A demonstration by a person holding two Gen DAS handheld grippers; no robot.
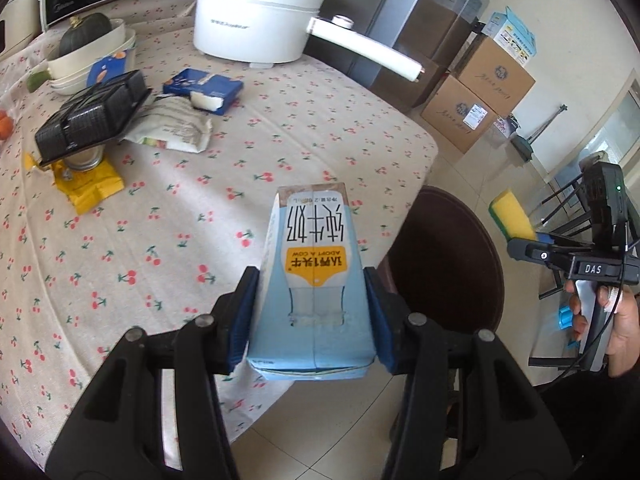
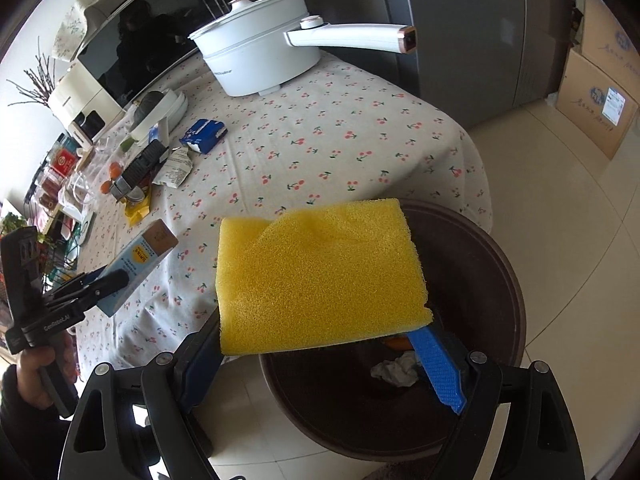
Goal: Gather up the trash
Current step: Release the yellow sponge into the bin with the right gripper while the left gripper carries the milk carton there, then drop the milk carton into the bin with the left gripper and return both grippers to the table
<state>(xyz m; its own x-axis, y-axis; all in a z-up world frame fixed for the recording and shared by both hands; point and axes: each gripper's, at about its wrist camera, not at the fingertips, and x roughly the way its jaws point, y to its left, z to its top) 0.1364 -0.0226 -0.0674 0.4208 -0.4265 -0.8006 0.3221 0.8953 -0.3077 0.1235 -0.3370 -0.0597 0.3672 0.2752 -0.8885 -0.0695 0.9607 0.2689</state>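
My left gripper [image 1: 310,280] is shut on a light-blue milk carton [image 1: 312,280] and holds it over the table's front edge; the carton also shows in the right wrist view [image 2: 136,266]. My right gripper [image 2: 320,320] is shut on a yellow sponge [image 2: 318,276] and holds it above a dark brown round bin [image 2: 480,280]. The sponge also shows in the left wrist view [image 1: 512,216], with the bin [image 1: 444,260] beside the table. Crumpled white paper [image 2: 396,372] lies in the bin.
The cherry-print tablecloth [image 1: 200,200] carries a white pot [image 1: 256,12], a blue tissue pack [image 1: 204,90], a crumpled white wrapper [image 1: 172,126], a black tray [image 1: 92,114], a yellow wrapper [image 1: 88,184] and stacked bowls [image 1: 92,56]. Cardboard boxes [image 1: 480,92] stand on the floor.
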